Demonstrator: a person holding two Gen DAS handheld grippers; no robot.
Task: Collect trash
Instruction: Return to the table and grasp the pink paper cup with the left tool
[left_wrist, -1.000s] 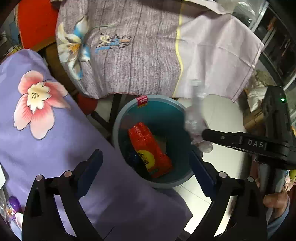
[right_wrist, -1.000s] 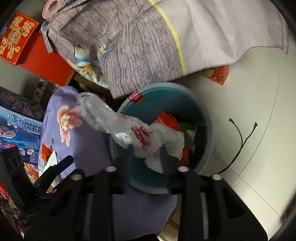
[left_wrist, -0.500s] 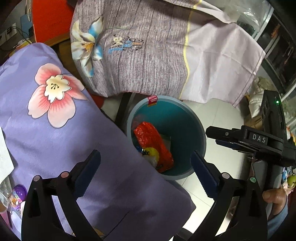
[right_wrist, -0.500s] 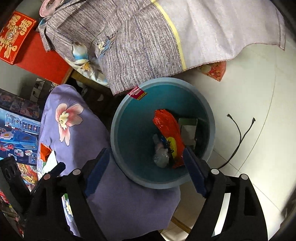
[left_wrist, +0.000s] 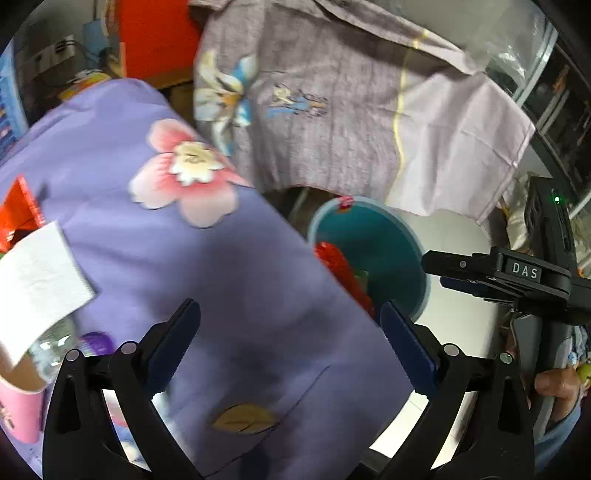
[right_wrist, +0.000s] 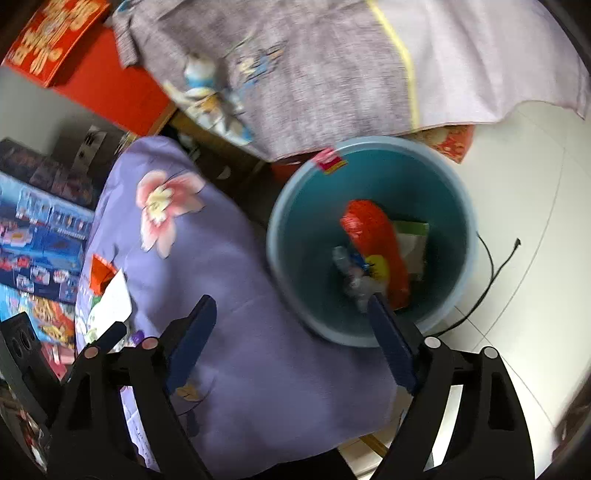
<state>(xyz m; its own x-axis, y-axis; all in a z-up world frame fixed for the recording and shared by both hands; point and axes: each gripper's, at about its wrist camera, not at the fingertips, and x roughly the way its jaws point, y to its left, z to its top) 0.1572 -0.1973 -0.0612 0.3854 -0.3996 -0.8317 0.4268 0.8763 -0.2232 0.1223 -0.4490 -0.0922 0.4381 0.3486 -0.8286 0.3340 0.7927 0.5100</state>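
A teal trash bin (right_wrist: 291, 206) stands on the floor beside the purple-clothed table (right_wrist: 229, 295); it also shows in the left wrist view (left_wrist: 410, 236). Inside lie a red snack bag (right_wrist: 373, 236), a crumpled clear plastic bag (right_wrist: 351, 273) and a green-and-white packet (right_wrist: 412, 240). My right gripper (right_wrist: 291, 332) is open and empty above the bin's near rim. My left gripper (left_wrist: 290, 336) is open and empty over the purple cloth (left_wrist: 240, 277). A white napkin (left_wrist: 35, 280), a clear bottle (left_wrist: 51, 347) and a pink cup (left_wrist: 18, 406) lie at the table's left.
A grey floral cloth (left_wrist: 332, 110) covers furniture behind the bin. A red cabinet (right_wrist: 110, 85) stands at the back. A black cable (right_wrist: 491, 277) lies on the white tile floor right of the bin. Boxed toys (right_wrist: 37, 236) stack at far left.
My right gripper opened and dropped the clear plastic bag into the bin. Both grippers then swung left and back, toward the purple table, bringing the napkin and bottle into view.
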